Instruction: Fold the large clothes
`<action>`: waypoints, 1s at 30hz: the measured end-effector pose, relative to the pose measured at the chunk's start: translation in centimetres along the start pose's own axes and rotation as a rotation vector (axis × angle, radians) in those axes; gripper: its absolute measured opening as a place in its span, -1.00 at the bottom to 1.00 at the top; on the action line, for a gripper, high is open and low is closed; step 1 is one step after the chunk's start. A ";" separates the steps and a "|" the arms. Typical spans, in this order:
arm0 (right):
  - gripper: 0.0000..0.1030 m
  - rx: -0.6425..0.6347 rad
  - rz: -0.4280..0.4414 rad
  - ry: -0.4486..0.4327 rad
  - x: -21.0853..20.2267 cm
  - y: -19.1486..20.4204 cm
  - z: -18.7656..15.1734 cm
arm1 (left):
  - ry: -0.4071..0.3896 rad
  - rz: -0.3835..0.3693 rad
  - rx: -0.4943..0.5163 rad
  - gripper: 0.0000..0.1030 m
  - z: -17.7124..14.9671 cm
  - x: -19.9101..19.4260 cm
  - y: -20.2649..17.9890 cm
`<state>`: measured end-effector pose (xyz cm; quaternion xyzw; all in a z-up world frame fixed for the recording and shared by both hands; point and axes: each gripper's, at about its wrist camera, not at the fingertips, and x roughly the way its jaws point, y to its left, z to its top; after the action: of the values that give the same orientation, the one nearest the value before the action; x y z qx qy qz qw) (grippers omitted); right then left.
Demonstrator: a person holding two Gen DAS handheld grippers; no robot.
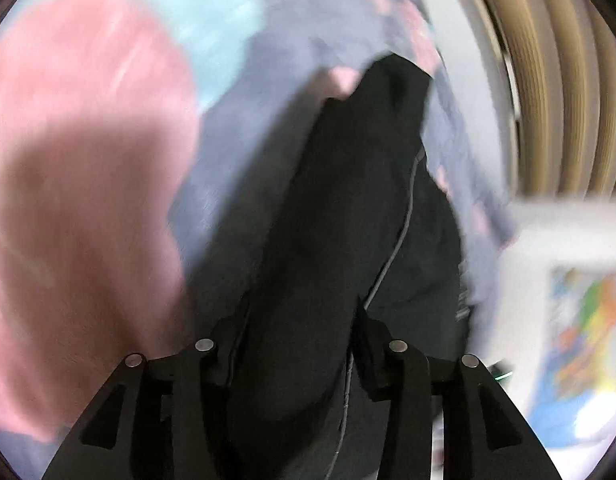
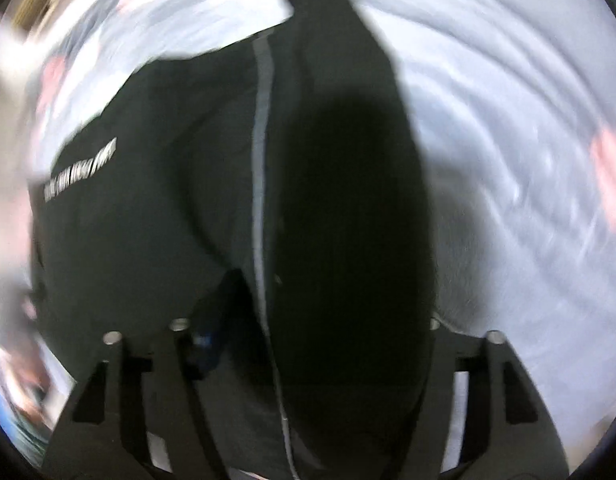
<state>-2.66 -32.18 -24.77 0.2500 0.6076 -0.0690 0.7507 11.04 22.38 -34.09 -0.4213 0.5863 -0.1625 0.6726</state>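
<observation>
Black jacket (image 2: pixel 156 208) with grey zip stripe; bedsheet (image 1: pixel 88 160) lavender, pink and aqua.

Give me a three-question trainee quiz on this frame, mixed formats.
1. True or false: the left claw has black fabric between its fingers.
2. The grey stripe on the black garment in the right wrist view is: A) a zipper line, B) a belt, C) a sleeve cuff.
3. Fill in: white lettering sits to the ___ of that stripe in the right view.

Key: 1 true; 2 A; 3 left.
</observation>
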 end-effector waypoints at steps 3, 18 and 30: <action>0.41 0.049 0.000 -0.013 -0.8 -1.3 0.3 | -0.011 0.074 0.062 -0.11 0.0 -1.1 -1.4; 0.47 -0.146 -0.133 -0.178 -8.5 7.1 -3.5 | -0.097 0.244 0.548 -0.03 -6.2 -5.9 -14.9; 0.56 -0.202 -0.320 -0.035 0.7 8.7 -6.5 | 0.039 0.497 0.710 0.00 -12.0 4.5 -12.9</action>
<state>-4.61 -21.55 -23.78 0.0725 0.6304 -0.1306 0.7618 4.62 7.03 -26.77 -0.0068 0.5902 -0.1951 0.7833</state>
